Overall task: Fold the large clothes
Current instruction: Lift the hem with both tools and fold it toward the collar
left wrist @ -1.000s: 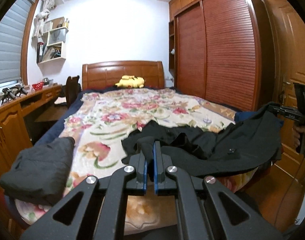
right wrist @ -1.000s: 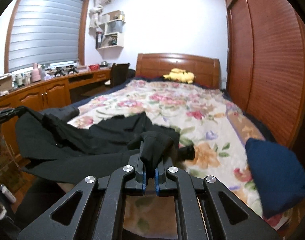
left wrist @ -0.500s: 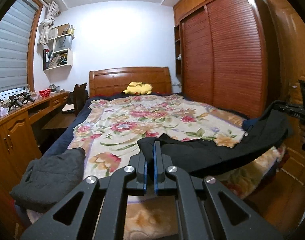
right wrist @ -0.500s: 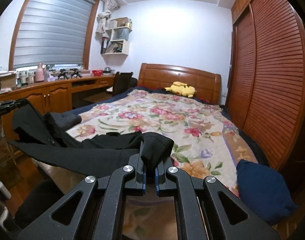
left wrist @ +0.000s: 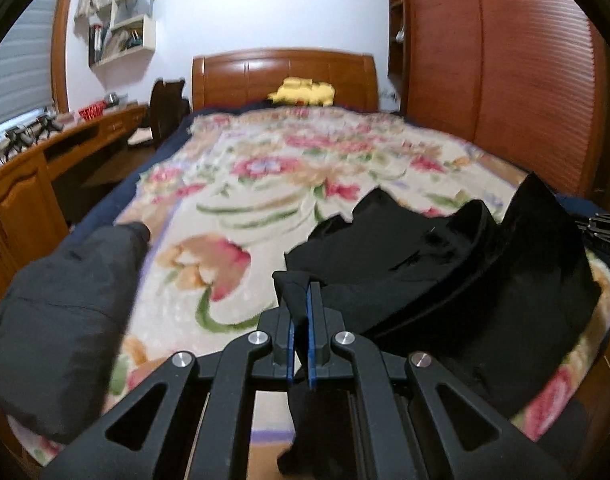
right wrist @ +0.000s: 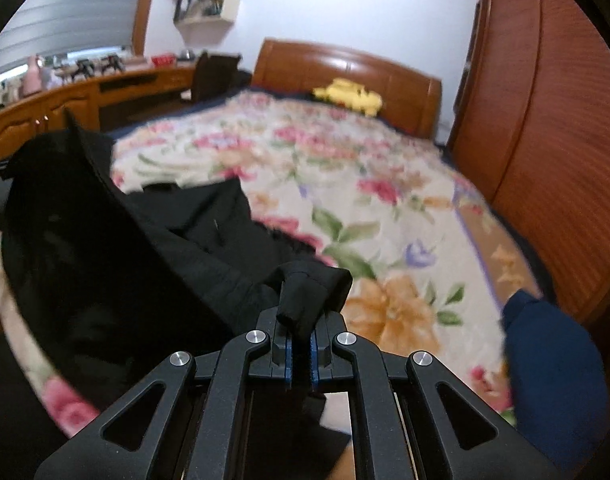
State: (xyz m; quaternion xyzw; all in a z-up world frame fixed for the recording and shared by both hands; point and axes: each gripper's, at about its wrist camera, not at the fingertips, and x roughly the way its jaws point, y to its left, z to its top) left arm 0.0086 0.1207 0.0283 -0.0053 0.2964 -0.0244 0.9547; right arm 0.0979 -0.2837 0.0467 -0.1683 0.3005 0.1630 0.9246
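A large black garment (left wrist: 445, 276) lies bunched on the near end of the floral bedspread (left wrist: 273, 184), spread between my two grippers. My left gripper (left wrist: 301, 320) is shut on one edge of it, cloth pinched between the blue pads. My right gripper (right wrist: 301, 332) is shut on another edge, a fold of black cloth (right wrist: 309, 292) bulging over the fingertips. In the right wrist view the garment (right wrist: 117, 236) runs left toward the bed's edge. The right gripper's tip also shows at the right edge of the left wrist view (left wrist: 605, 232).
A folded dark grey garment (left wrist: 61, 320) lies on the bed's near left corner. A blue cushion (right wrist: 553, 368) sits at the near right. A yellow plush (left wrist: 303, 90) lies by the headboard. A wooden desk (left wrist: 33, 168) runs left, a wardrobe (left wrist: 525, 80) right.
Both grippers have dropped and tilted down toward the bed, moving forward. The black garment, held stretched up in the air before, now sags and bunches on the bedspread.
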